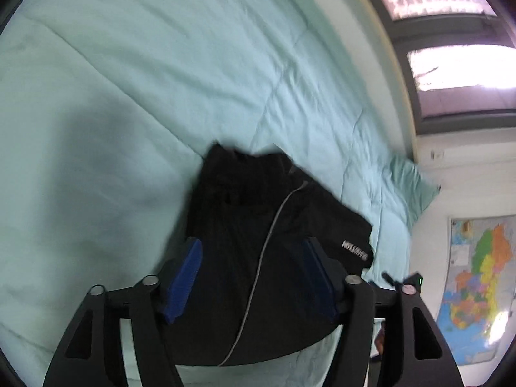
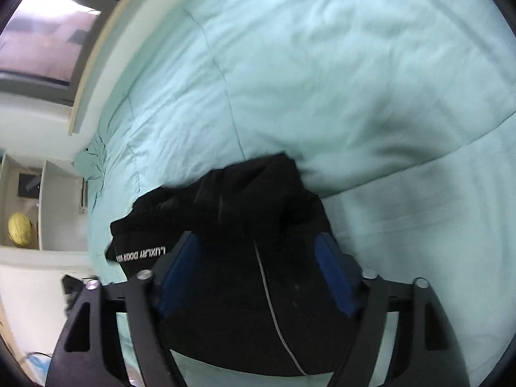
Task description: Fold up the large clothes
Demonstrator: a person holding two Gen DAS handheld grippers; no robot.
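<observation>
A black garment (image 1: pixel 258 225) with a thin grey stripe and white lettering lies bunched on a pale green quilt (image 1: pixel 145 80). In the left wrist view my left gripper (image 1: pixel 251 248) has its blue-padded jaws wide apart with the black cloth lying between them, not pinched. In the right wrist view the same black garment (image 2: pixel 245 225) fills the gap of my right gripper (image 2: pixel 258 245), whose jaws also stand wide apart over the cloth. The garment's lower part is hidden behind both gripper frames.
The quilt (image 2: pixel 322 64) covers a bed. A window (image 1: pixel 451 64) runs along the bed's far side. A pale green pillow (image 1: pixel 409 183) lies at the bed end. A coloured wall map (image 1: pixel 477 283) hangs nearby. White shelves (image 2: pixel 38 206) hold a yellow ball (image 2: pixel 19 229).
</observation>
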